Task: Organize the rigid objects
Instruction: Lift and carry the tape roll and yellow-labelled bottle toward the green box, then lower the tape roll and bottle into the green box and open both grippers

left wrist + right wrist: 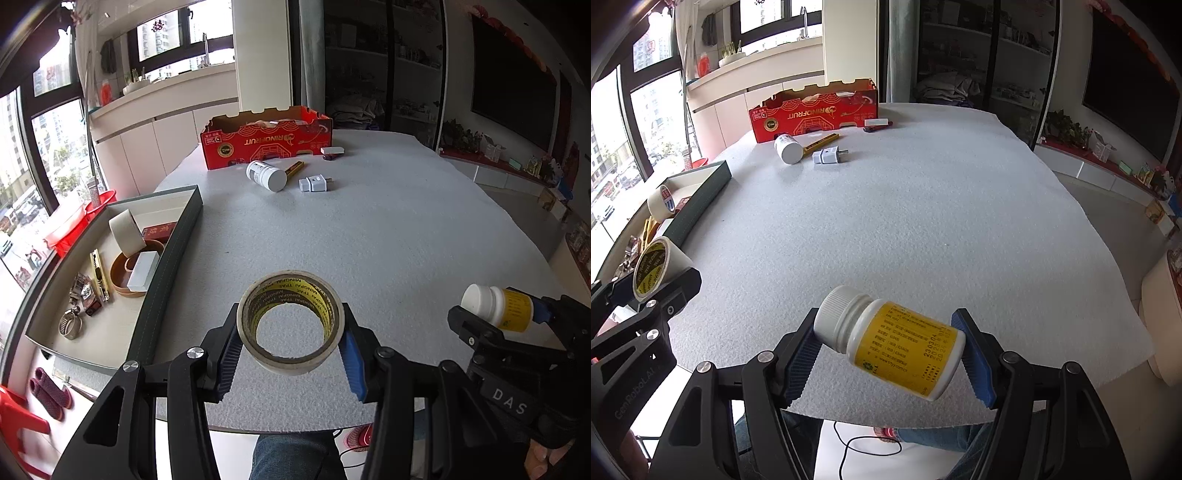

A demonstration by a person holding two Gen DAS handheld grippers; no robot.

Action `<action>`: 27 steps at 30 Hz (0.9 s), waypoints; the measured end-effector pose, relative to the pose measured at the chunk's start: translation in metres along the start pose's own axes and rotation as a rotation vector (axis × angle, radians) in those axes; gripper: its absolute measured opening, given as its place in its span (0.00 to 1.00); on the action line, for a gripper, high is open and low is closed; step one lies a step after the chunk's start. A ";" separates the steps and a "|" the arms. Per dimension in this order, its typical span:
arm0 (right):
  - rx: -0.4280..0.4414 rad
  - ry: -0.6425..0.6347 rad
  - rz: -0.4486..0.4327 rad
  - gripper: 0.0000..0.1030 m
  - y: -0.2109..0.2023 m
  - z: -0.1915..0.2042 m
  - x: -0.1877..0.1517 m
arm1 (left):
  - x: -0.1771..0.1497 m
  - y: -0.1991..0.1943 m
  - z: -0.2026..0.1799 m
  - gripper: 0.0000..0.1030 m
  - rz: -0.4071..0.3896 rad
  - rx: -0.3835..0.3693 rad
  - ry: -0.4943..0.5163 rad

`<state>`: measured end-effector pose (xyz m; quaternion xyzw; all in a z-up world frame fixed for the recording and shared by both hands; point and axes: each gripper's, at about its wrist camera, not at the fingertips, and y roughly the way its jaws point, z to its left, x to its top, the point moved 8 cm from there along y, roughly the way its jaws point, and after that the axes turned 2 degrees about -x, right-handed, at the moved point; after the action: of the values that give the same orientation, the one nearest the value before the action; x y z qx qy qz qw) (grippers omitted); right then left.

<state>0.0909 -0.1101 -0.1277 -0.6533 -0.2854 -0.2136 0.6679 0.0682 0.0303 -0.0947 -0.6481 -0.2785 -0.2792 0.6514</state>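
**A:** Where do you stand?

**B:** My left claw [291, 334] is clenched on the tape roll [291, 323], pads on its outer wall, held above the near part of the counter [388, 229]. My right claw [888, 345] grips the pill bottle [890, 341] end to end, cap against one pad, base against the other, tilted.

**A:** What worries you?

**B:** The bottle. I judge that lengthwise grip weak: the ends are small and smooth, so a quick swing could twist it loose, and it would roll. The roll seems safer, though squeezing harder might deform it.

**A:** And the tray?

**B:** The grey tray [173, 254] lies to my left, already holding another tape roll [127, 230], a brown ring [127, 275], a white block [142, 271], a knife and small metal parts. Its near wall stands up, so I must clear it from above or I'd snag. Free floor remains at its near end.

**A:** Room elsewhere?

**B:** Plenty mid-counter. A white bottle [266, 175], a plug [314, 183] and the red box [266, 138] sit well away. The near counter edge is right beneath both claws, so a drop could go to the floor.
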 end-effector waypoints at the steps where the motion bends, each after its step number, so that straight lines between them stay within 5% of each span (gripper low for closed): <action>1: 0.006 -0.006 -0.003 0.69 -0.001 0.003 0.003 | 0.000 -0.002 0.003 0.50 -0.003 0.003 -0.006; 12: 0.117 -0.093 -0.042 0.69 -0.005 0.059 0.041 | 0.012 -0.031 0.064 0.51 -0.034 0.028 -0.168; 27: 0.281 -0.223 -0.082 0.69 -0.020 0.154 0.082 | 0.016 -0.062 0.187 0.51 -0.091 0.191 -0.365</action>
<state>0.1232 0.0488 -0.0614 -0.5613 -0.4109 -0.1248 0.7075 0.0341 0.2174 -0.0392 -0.6100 -0.4460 -0.1586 0.6355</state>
